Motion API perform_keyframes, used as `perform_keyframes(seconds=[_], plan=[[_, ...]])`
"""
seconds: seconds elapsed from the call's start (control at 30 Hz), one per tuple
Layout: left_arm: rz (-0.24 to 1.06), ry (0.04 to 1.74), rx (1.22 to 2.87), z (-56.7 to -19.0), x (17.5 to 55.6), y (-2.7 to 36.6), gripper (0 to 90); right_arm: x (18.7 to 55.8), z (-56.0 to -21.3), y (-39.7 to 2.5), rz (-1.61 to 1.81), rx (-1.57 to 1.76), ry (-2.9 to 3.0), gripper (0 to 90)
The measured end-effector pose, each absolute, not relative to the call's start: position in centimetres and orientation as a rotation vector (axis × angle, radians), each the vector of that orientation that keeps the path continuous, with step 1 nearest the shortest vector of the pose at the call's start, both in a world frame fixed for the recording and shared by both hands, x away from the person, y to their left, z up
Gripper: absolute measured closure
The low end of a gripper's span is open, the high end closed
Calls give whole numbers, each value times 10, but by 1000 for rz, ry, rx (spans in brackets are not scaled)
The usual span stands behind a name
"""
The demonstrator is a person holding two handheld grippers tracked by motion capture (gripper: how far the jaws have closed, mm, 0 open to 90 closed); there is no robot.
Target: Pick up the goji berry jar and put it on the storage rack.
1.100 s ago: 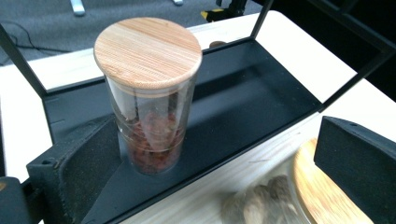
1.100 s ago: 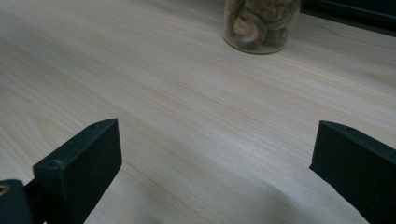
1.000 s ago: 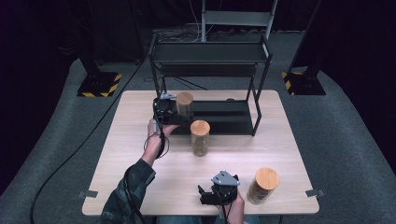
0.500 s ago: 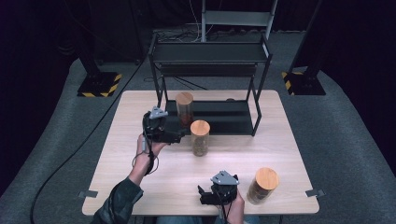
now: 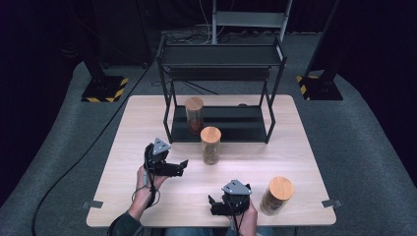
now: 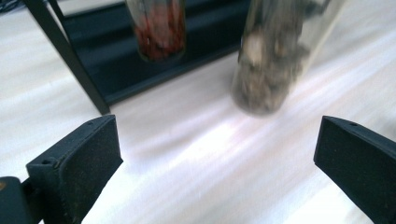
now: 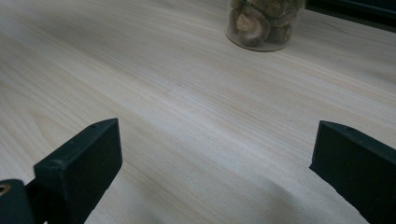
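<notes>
A black shelf rack [image 5: 221, 93] stands at the far side of the light wooden worktop [image 5: 295, 147]. On its bottom shelf sits a jar with red contents [image 5: 194, 114], capped by a wooden lid. Near the worktop's front right corner stands a third jar [image 5: 276, 195], also wood-lidded, just beside the right tongs [image 5: 216, 206] and apart from the others.

The jar of mushrooms [image 5: 210, 145] stands upright on the worktop just in front of the rack, a little right of the red-filled one. It is a tall clear cylinder with a round wooden lid, packed with brown dried mushrooms; the right gripper view shows their caps pressed against the glass at its base [image 7: 261, 25]. In the left gripper view it [image 6: 275, 56] is blurred, with the red jar [image 6: 159, 28] and a rack leg behind and to the left.

The left tongs [image 5: 179, 166] point toward this jar from its left, near it but not touching, jaws spread wide with nothing between them. Bare worktop lies between them and the jar; nothing blocks the way. The right tongs rest low near the front edge, jaws likewise wide and empty, well apart from the mushroom jar.
</notes>
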State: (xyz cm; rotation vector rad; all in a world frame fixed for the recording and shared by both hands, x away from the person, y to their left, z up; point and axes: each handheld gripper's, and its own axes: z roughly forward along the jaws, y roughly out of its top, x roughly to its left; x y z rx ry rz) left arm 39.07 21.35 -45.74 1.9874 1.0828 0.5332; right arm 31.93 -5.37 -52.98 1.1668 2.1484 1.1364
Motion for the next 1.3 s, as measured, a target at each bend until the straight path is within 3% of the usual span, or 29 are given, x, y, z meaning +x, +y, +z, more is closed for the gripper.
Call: perform_keyframes(seconds=[0.37, 0.77, 1.0, 1.3], plan=[[592, 1190, 1995, -503, 360, 236, 0, 320, -530, -53, 1137, 1162, 2159, 8], [625, 1261, 1984, -528, 337, 262, 0, 320, -530, -53, 1134, 1163, 2162, 8], [657, 1283, 1960, -530, 332, 265, 0, 321, -530, -54, 1137, 1172, 2161, 9], [597, 1334, 2012, -532, 338, 267, 0, 321, -530, -53, 1133, 1165, 2163, 9]])
